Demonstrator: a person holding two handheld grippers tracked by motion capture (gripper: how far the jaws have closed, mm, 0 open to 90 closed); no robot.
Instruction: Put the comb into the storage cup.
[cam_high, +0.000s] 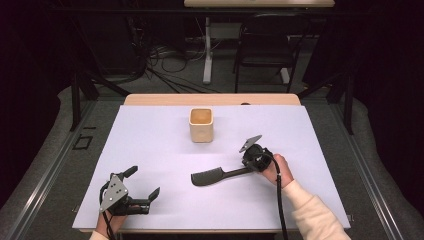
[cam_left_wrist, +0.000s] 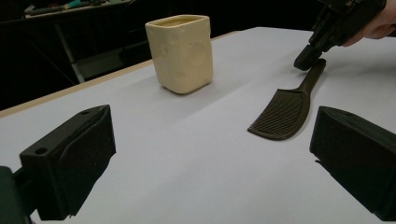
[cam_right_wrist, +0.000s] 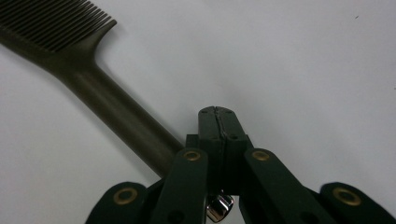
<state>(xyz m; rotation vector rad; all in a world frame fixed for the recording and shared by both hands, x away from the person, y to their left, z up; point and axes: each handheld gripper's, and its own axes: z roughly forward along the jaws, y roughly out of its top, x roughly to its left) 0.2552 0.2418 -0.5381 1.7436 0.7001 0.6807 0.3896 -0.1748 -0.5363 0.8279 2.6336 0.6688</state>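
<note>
Slotted spatula (cam_high: 215, 176), dark plastic, lies flat on the white table cover (cam_high: 160, 145), near-centre, head pointing left, handle running right to my right gripper (cam_high: 250, 165). From the right gripper view my right jaws are pressed together, pads meeting with nothing between them; the handle (cam_right_wrist: 121, 121) passes just beside and under them, so I'm touching or nearly touching it, not pinching it. In the left gripper view the right gripper's tip (cam_left_wrist: 308, 58) sits right at the handle end. My left gripper (cam_high: 142, 192) rests near-left on the table, jaws spread wide, holding nothing, well apart from the spatula. Cream ceramic cup (cam_high: 201, 125) stands upright at far-centre, open top, looks empty. My read of the step: at the handle end, pre-grasp, or nudging it with closed jaws. Probable goal: spatula into the cup. Next move calls for opening the right jaws, straddling the handle, closing firmly, then lifting. Risk: the thin handle slipping or rolling flat on the cover.
</note>
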